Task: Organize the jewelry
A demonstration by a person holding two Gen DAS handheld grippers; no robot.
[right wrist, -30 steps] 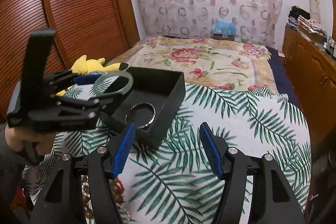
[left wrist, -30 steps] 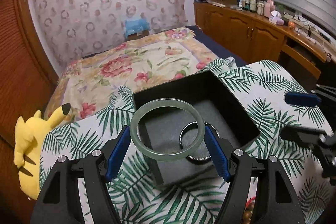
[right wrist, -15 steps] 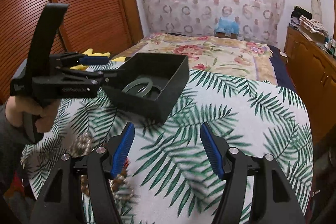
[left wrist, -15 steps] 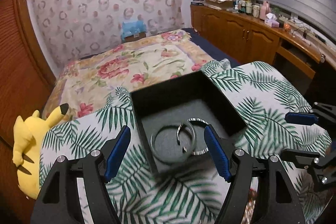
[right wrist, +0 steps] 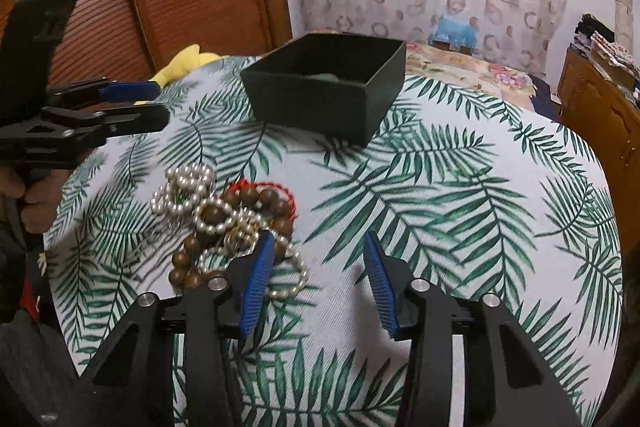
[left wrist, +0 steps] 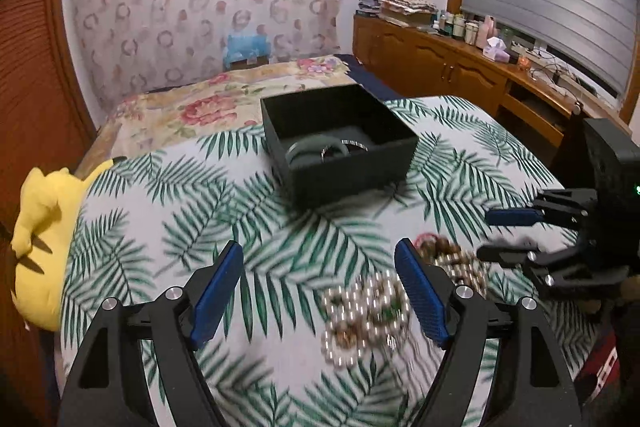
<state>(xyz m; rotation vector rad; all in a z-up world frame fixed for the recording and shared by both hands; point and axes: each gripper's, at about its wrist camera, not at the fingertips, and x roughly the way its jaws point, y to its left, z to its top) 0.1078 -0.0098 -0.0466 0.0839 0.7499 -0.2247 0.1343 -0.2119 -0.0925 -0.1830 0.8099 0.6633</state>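
Your box (left wrist: pixel 340 147) sits on the table (left wrist: pixel 224 195), far side from you. Two bangles (left wrist: pixel 320 151) lie inside it. Bead pile (right wrist: pixel 228 223) is on the table nearer you, left of the right gripper (right wrist: pixel 320 283). Plush toy (left wrist: pixel 44 227) sits at the table's left edge.

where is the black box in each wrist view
Left wrist: the black box sits upper centre, its open inside showing the bangles, beyond the left gripper.
Right wrist: the black box sits upper centre, seen corner-on.
Shared landmark: the pearl and wooden bead pile on the palm-leaf cloth.
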